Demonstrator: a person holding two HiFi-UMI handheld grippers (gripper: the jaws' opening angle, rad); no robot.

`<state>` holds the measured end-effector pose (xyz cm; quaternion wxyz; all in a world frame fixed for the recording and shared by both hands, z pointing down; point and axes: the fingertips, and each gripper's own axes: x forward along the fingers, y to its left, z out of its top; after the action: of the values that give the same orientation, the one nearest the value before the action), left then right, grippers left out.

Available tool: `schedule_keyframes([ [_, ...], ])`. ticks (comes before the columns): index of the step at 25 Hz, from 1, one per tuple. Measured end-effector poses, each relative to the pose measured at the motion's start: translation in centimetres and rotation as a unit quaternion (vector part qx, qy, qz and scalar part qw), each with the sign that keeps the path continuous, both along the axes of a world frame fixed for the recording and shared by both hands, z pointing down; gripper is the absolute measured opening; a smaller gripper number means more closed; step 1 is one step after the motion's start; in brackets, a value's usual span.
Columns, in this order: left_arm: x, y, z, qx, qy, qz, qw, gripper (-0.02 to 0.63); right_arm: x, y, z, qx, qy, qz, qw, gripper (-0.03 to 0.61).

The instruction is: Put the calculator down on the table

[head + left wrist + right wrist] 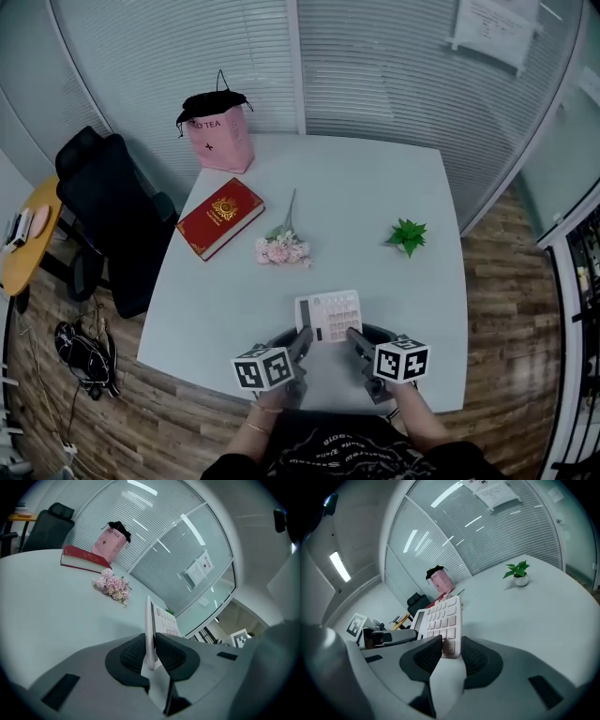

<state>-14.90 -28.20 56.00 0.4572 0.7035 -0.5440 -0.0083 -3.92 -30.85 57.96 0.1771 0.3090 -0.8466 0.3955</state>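
The left claw is clamped on the left edge of the flat white plastic calculator with pale keys. Its dark ribbed pads press the thin slab from both faces. The right claw is clamped on the calculator's near right corner, with its pads closing above and below the lowest row of keys. The calculator hangs between the two claws, reaching forward from their tips over the near part of the pale grey square table. I cannot tell whether its underside touches the tabletop.

The nearest thing ahead of the left claw is a small bunch of pink flowers on a thin stem, lying flat and well apart from the calculator. Further ahead and to the left lies a red hardcover book with a gold emblem. Beyond that, a pink paper bag with a black cloth top stands upright near the table's far left corner. Ahead of the right claw and a little to its right stands a small green leafy plant in a white pot, also well apart.

Off the table, to the left of the left claw, a black office chair stands on the wooden plank floor. The edge of a round yellow side table shows further left. A glass wall with white blinds rises behind the table's far edge.
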Motion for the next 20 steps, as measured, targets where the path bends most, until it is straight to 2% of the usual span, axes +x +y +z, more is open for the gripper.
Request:
schedule_keyframes([
  [4,-0.5,-2.4,-0.1,-0.012,-0.005,0.023,0.9997,0.077,-0.4,-1.8,0.3,-0.011,-0.009,0.03,0.999,0.138],
  [8,-0.8,-4.1,-0.2,-0.018,-0.007,0.024,0.9995,0.077,-0.5,-3.4,0.4,-0.014,-0.017,0.055,0.998,0.14],
  [20,0.5,-9.8,1.9,-0.047,0.016,0.082,0.9954,0.077,0.8,-8.0,2.0,-0.027,0.003,0.107,0.994,0.141],
])
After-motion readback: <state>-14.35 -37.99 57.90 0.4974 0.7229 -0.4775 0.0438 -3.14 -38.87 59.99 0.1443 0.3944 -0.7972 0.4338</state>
